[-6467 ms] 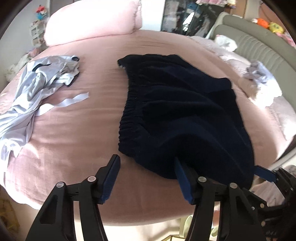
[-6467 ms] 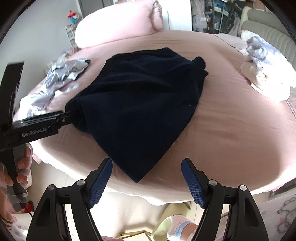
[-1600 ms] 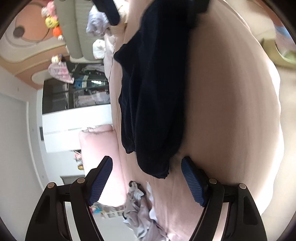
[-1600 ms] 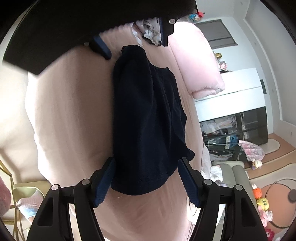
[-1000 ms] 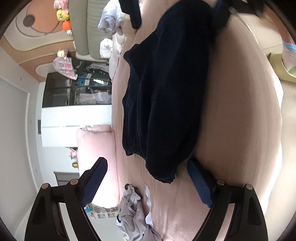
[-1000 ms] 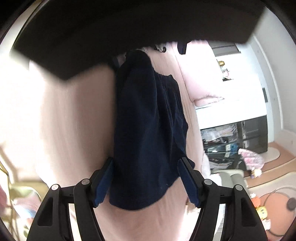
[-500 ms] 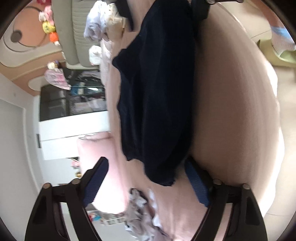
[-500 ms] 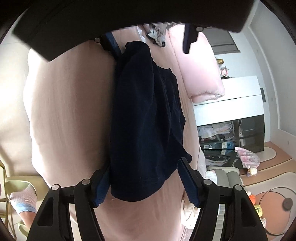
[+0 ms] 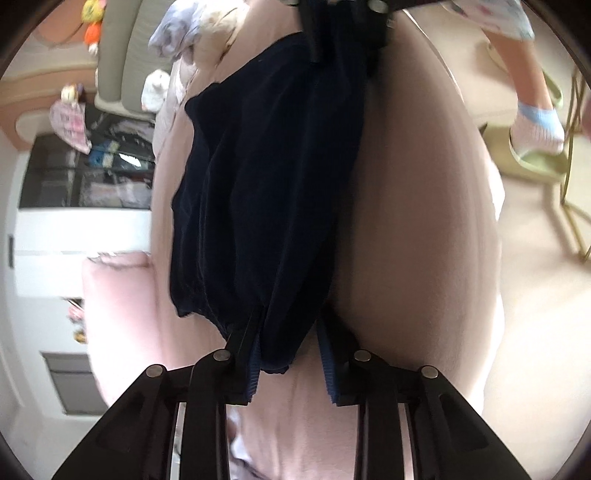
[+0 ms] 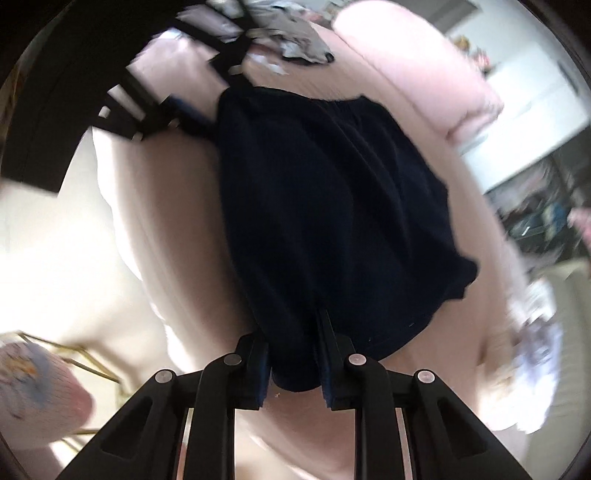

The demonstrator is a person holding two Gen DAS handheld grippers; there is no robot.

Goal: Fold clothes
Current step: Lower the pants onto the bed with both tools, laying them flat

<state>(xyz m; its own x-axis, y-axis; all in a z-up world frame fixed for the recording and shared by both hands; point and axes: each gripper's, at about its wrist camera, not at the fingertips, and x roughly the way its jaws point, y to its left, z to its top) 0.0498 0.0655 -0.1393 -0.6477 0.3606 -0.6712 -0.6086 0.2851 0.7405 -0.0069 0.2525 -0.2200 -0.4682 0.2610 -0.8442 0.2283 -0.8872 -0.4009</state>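
Observation:
A dark navy garment (image 9: pixel 269 192) with an elastic waistband lies on the pink bed (image 9: pixel 413 229). In the left wrist view my left gripper (image 9: pixel 290 363) has its jaws closing around the garment's near corner. My right gripper (image 9: pixel 341 40) shows at the garment's far end. In the right wrist view the garment (image 10: pixel 332 206) fills the middle, and my right gripper (image 10: pixel 295 369) is closed on its near edge. My left gripper (image 10: pixel 199 110) shows at the far corner, top left.
A pink pillow (image 10: pixel 413 59) and a grey-white garment (image 10: pixel 295 44) lie at the head of the bed. Folded pale clothes (image 9: pixel 184 26) sit near the grey headboard (image 9: pixel 122 55). A person's socked foot (image 9: pixel 535 125) and a gold-legged stand (image 9: pixel 572 177) are beside the bed.
Both grippers have narrowed from wide open onto the garment's opposite ends. Both views have tilted and blurred with the motion.

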